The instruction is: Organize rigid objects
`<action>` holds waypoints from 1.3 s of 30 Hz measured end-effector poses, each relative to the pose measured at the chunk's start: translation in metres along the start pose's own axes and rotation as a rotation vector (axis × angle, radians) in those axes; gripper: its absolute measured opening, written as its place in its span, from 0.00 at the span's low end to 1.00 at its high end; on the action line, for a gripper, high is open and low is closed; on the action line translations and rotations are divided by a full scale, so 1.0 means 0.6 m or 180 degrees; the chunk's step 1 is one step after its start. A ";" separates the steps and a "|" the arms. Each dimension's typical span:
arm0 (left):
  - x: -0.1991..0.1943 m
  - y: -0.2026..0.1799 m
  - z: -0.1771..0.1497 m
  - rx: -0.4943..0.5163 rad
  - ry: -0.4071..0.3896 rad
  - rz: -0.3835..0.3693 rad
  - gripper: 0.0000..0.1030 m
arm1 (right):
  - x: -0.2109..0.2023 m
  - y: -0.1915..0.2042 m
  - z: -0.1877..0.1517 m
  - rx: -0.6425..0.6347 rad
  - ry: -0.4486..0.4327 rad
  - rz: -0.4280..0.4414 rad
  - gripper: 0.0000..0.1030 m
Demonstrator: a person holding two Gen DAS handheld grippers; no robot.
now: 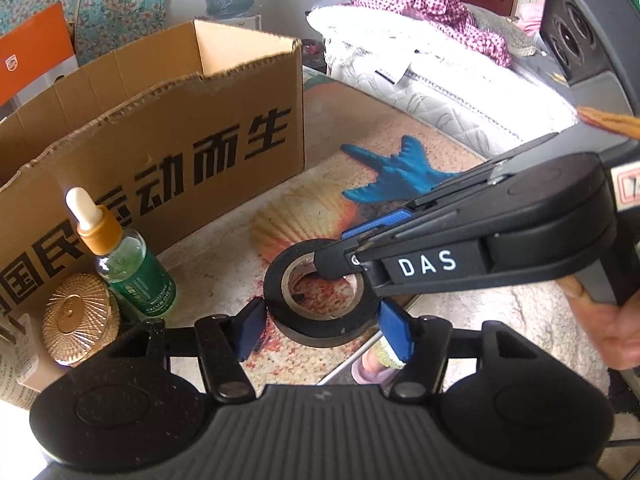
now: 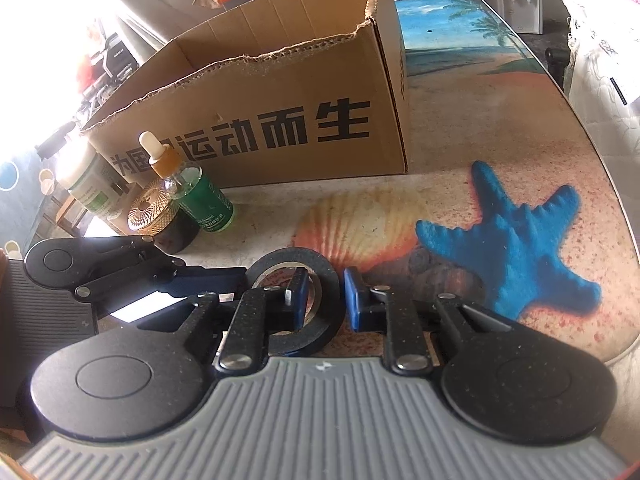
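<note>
Tape roll (image 1: pixel 322 304) sits between the spread left gripper (image 1: pixel 324 330); right gripper (image 2: pixel 326 296) straddles its rim, parted.

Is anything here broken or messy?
The cardboard box has a ragged, torn top edge where its front flap seems ripped off. The dropper bottle stands tilted. Both grippers are at the black tape roll at once.

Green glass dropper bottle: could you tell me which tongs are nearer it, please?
Left. Left tongs sit beside the bottle, flanking the black tape roll; right tongs straddle the roll's far rim.
</note>
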State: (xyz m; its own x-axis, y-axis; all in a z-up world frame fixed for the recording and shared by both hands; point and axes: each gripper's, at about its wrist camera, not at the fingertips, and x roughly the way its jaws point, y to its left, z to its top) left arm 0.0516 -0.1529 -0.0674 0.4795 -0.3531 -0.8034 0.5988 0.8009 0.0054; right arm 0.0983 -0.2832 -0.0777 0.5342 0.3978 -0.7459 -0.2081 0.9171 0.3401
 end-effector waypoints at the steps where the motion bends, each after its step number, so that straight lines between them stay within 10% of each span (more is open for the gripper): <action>1: -0.007 -0.001 0.001 -0.0004 -0.0026 0.0006 0.61 | -0.006 0.004 0.001 -0.0012 -0.0025 -0.0008 0.17; 17: -0.187 0.081 0.123 -0.0209 -0.0979 0.0723 0.63 | -0.121 0.132 0.191 -0.0922 -0.0797 0.0197 0.17; 27: -0.077 0.252 0.193 -0.0981 -0.0227 0.0590 0.63 | 0.055 0.124 0.355 -0.0736 0.0090 0.0552 0.17; 39: 0.026 0.300 0.156 -0.1269 0.0422 0.0474 0.63 | 0.225 0.126 0.334 -0.0738 0.0976 0.0486 0.18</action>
State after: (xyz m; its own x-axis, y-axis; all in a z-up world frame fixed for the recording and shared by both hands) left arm 0.2268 -0.0591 -0.0232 0.4399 -0.1754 -0.8808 0.2229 0.9714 -0.0821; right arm 0.3191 -0.1656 -0.0378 0.2213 0.4870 -0.8449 -0.4638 0.8147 0.3481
